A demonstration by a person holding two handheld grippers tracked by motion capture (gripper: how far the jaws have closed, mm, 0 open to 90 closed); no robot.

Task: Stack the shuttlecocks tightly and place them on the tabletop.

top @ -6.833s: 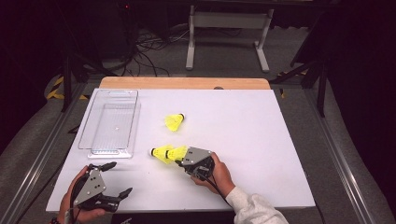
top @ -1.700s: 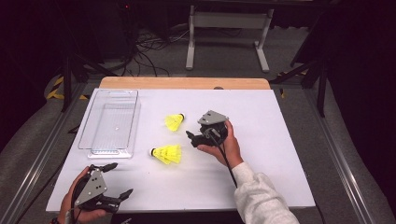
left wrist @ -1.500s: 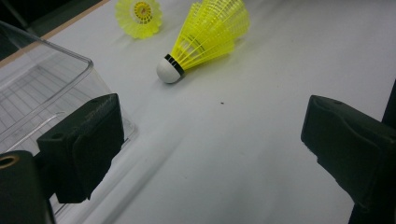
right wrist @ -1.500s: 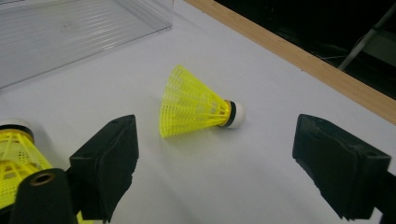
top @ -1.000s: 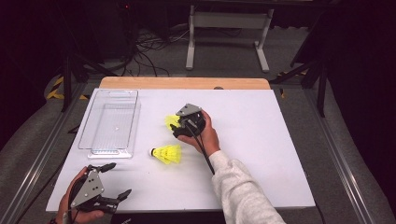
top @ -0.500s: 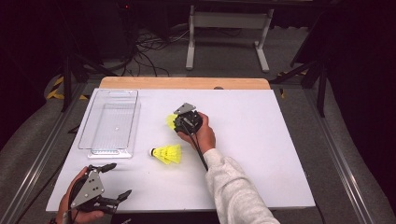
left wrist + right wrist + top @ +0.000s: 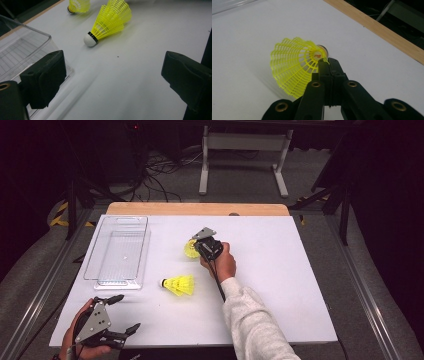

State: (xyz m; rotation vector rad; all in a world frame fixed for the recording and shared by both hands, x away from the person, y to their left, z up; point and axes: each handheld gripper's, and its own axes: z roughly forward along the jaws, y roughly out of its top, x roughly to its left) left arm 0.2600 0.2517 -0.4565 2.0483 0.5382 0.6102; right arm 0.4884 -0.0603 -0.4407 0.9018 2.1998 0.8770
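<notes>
Two yellow mesh shuttlecocks lie on the white table. The far shuttlecock (image 7: 190, 248) (image 7: 292, 67) has my right gripper (image 7: 201, 248) (image 7: 328, 62) shut on the rim of its skirt, jaws pressed together over the mesh, with its cork tip pointing away from the camera. The near shuttlecock (image 7: 179, 285) (image 7: 110, 20) lies on its side, white cork toward the clear bin. My left gripper (image 7: 128, 312) (image 7: 112, 75) is open near the table's front left corner, nothing between its jaws. In the left gripper view the far shuttlecock (image 7: 78, 5) sits at the top edge.
A clear plastic bin (image 7: 95, 267) (image 7: 22, 47) stands along the left side of the table, nothing in it. A wooden strip (image 7: 200, 209) (image 7: 374, 27) edges the far side. Beyond it stand a metal stand and cables on the floor.
My right gripper left the near shuttlecock, swung out to the right, then came left onto the far shuttlecock and stays on it. The left gripper has barely moved.
</notes>
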